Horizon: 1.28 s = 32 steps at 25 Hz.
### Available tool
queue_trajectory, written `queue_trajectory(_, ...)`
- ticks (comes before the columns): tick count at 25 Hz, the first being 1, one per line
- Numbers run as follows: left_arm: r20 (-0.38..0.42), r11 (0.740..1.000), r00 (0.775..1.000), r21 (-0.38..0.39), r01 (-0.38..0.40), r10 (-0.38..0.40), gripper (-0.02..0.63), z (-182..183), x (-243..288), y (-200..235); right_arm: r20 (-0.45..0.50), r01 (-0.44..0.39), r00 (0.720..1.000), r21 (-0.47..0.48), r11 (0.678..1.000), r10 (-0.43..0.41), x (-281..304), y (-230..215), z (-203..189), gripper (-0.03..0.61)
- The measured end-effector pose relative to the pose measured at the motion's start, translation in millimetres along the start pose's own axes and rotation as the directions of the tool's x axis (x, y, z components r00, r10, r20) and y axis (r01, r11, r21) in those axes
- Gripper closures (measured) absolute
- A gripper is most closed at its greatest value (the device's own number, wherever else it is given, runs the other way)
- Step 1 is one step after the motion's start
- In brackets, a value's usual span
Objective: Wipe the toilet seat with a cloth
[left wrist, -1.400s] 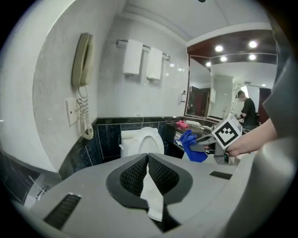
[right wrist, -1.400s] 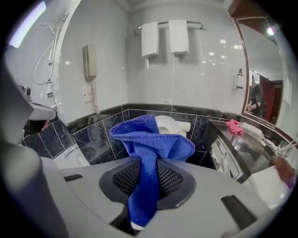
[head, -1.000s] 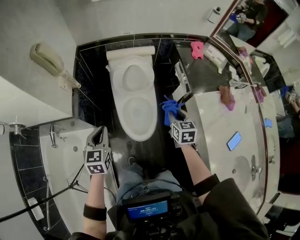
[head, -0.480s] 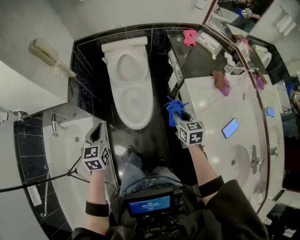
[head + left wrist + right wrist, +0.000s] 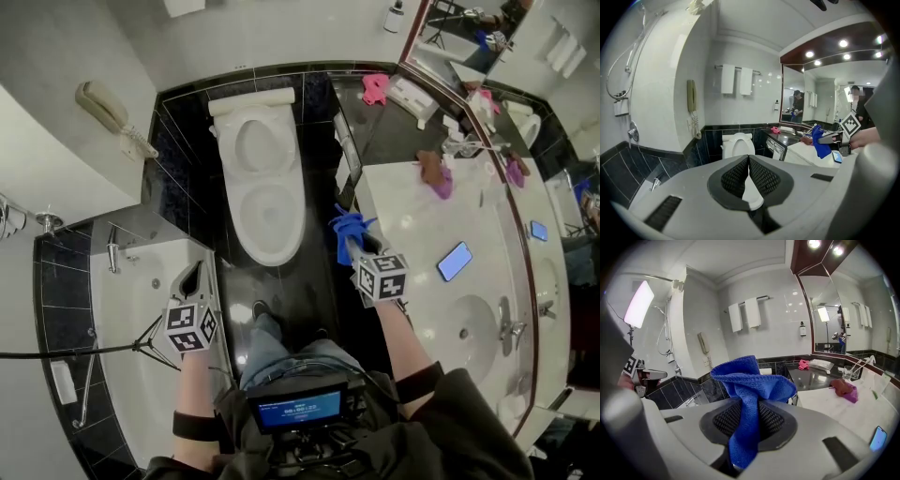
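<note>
The right gripper [image 5: 750, 420] has its jaws clenched on a blue cloth [image 5: 752, 380]. In the head view the cloth hangs at centre right of the frame, beside the edge of the white tabletop [image 5: 417, 239] and apart from the toilet seat [image 5: 267, 249] at upper centre. The left gripper [image 5: 749, 176], at lower left by the bathtub [image 5: 131, 314], has its jaws pressed together on nothing.

White walls [image 5: 281, 33] rise above a band of black tile, and the floor [image 5: 319, 281] is glossy black. A white bathtub [image 5: 131, 319] lies along its left edge. On the right, a pale marble counter [image 5: 422, 244] with a basin [image 5: 473, 333] runs under a wide mirror [image 5: 834, 319]. Ceiling spotlights [image 5: 843, 43] glow.
</note>
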<state>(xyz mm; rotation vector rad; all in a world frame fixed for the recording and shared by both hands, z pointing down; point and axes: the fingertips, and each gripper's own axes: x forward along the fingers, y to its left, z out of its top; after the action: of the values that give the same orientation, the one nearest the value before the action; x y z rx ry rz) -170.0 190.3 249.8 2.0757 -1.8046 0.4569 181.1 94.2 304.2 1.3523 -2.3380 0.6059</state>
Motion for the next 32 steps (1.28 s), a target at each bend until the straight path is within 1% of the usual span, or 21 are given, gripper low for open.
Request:
queue_trajectory(5, 0.022, 0.999, 1.000, -0.026, -0.020, 0.020, 0.614, 0, -9, -2, -0.002, -0.016, 1.000, -0.006, 1.000, 0.016, -4, 2, -3, 0.463)
queue_trajectory(8, 0.027, 0.999, 0.999, -0.026, -0.025, 0.026, 0.614, 0, -12, -4, -0.005, -0.019, 1.000, -0.003, 1.000, 0.019, -6, 0, -6, 0.463)
queue_trajectory(17, 0.018, 0.999, 0.999, 0.006, -0.039, 0.039, 0.612, 2, -11, -10, -0.024, -0.046, 0.999, -0.008, 0.999, 0.046, -3, -1, -15, 0.462)
queue_trajectory(25, -0.005, 0.998, 0.999, 0.036, -0.046, 0.046, 0.607, 3, 0, -19, -0.021, -0.067, 0.998, -0.020, 0.998, 0.066, 1, -6, -7, 0.462)
queue_trajectory(28, -0.014, 0.997, 0.999, 0.070, -0.035, 0.036, 0.539, 4, 10, -26, -0.018, -0.084, 0.996, -0.031, 0.996, 0.084, 7, -6, -3, 0.462)
queue_trajectory(32, -0.033, 0.990, 0.999, 0.140, -0.018, 0.023, 0.505, 7, 34, -26, -0.020, -0.100, 0.995, -0.039, 0.994, 0.099, 30, -5, 4, 0.462)
